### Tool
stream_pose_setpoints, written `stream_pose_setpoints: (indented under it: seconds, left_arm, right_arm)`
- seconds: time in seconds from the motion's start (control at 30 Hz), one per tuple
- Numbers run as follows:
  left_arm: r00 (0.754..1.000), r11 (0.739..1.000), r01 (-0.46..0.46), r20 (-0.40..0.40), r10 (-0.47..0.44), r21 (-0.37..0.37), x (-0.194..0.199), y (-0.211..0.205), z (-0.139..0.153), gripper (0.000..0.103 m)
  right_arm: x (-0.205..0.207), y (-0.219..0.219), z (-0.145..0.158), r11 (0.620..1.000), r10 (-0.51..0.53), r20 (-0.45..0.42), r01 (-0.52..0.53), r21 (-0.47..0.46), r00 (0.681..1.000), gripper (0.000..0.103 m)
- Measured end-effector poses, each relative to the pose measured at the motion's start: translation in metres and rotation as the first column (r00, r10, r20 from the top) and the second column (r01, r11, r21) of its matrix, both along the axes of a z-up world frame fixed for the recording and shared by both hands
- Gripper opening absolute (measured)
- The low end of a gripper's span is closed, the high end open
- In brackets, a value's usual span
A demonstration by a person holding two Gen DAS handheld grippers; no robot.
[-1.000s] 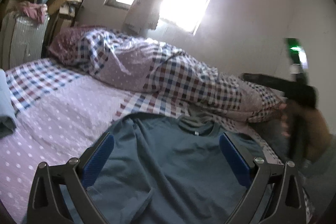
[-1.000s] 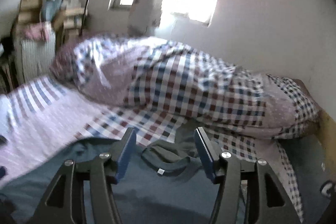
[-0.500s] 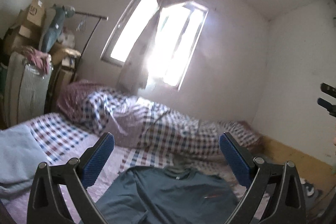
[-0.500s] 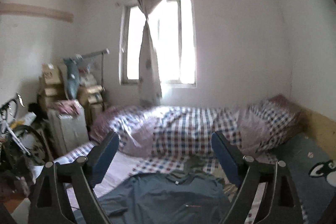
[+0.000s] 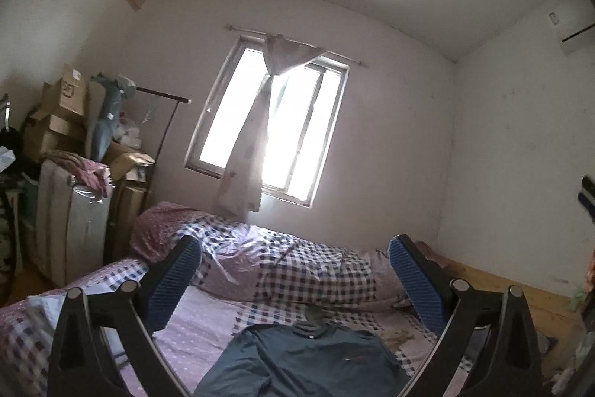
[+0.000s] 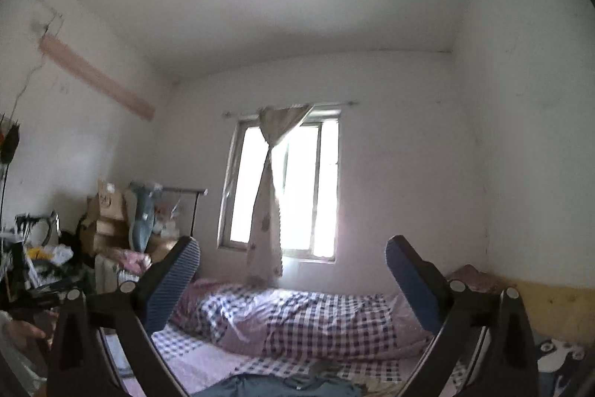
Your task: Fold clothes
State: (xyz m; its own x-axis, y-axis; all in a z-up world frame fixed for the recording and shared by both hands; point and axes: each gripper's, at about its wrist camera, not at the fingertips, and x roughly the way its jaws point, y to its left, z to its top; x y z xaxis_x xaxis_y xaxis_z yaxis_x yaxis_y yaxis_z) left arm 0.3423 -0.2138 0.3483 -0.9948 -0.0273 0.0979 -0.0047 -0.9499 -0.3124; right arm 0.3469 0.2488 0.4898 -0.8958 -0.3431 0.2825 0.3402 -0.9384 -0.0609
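Cluttered corner: at the far left, cardboard boxes (image 5: 61,106) are stacked behind a pale upright case (image 5: 74,222); what lies further left is dark and cut by the lens edge.
Folded pale cloth: a light bundle (image 5: 44,309) lies on the near left of the bed, half hidden behind the left gripper's arm, so its shape is unclear.
Left gripper: the left gripper (image 5: 295,279) has its blue pads spread wide with only air between them, well above the bed and gripping nothing.
Blue T-shirt: the task's garment (image 5: 308,359) lies flat on the lilac spotted sheet (image 5: 200,326), collar toward the window (image 5: 271,133); its hem and sleeves run off the bottom edge. In the right wrist view only its collar strip (image 6: 290,386) shows.
Checked duvet: bunched (image 5: 297,266) across the head of the bed, covering whatever lies under it.
Right gripper: the right gripper (image 6: 292,279) is opening, its pads far apart and empty, high over the bed.
Right edge: in the left wrist view, dark blurred tips (image 5: 587,192) poke in, too cut off to identify.
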Motion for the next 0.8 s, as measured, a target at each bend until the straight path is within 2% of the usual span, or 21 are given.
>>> stream_pose_setpoints:
  seconds: [0.07,0.17,0.3,0.5,0.67,0.8]
  left_arm:
    - [1.000,1.000,-0.006,-0.001,0.006,0.008,0.012,0.000,-0.003,0.103]
    - [1.000,1.000,-0.008,-0.019,0.008,-0.011,0.026,0.006,-0.010,0.103]
    - [1.000,0.999,-0.019,-0.008,0.019,-0.046,0.031,0.019,-0.027,0.103]
    - [0.994,0.995,-0.039,0.100,0.048,-0.088,0.017,0.039,-0.057,0.103]
    - [0.980,0.994,-0.041,0.192,0.059,-0.099,0.004,0.043,-0.090,0.103]
    - [0.957,0.995,-0.034,0.284,0.060,-0.096,-0.013,0.044,-0.130,0.103]
  right_arm:
    - [-0.007,0.006,-0.010,0.999,-0.030,0.036,0.032,-0.036,0.999,0.103]
    - [-0.025,0.012,-0.032,0.995,-0.062,0.135,0.072,-0.074,0.989,0.103]
    - [-0.046,0.007,-0.064,0.991,-0.106,0.207,0.119,-0.053,0.973,0.103]
    - [-0.070,-0.011,-0.115,0.990,-0.123,0.287,0.138,-0.034,0.950,0.103]
    - [-0.077,-0.022,-0.161,0.993,-0.067,0.362,0.099,-0.069,0.930,0.103]
    - [-0.096,-0.035,-0.207,0.996,0.000,0.445,0.041,-0.082,0.896,0.103]
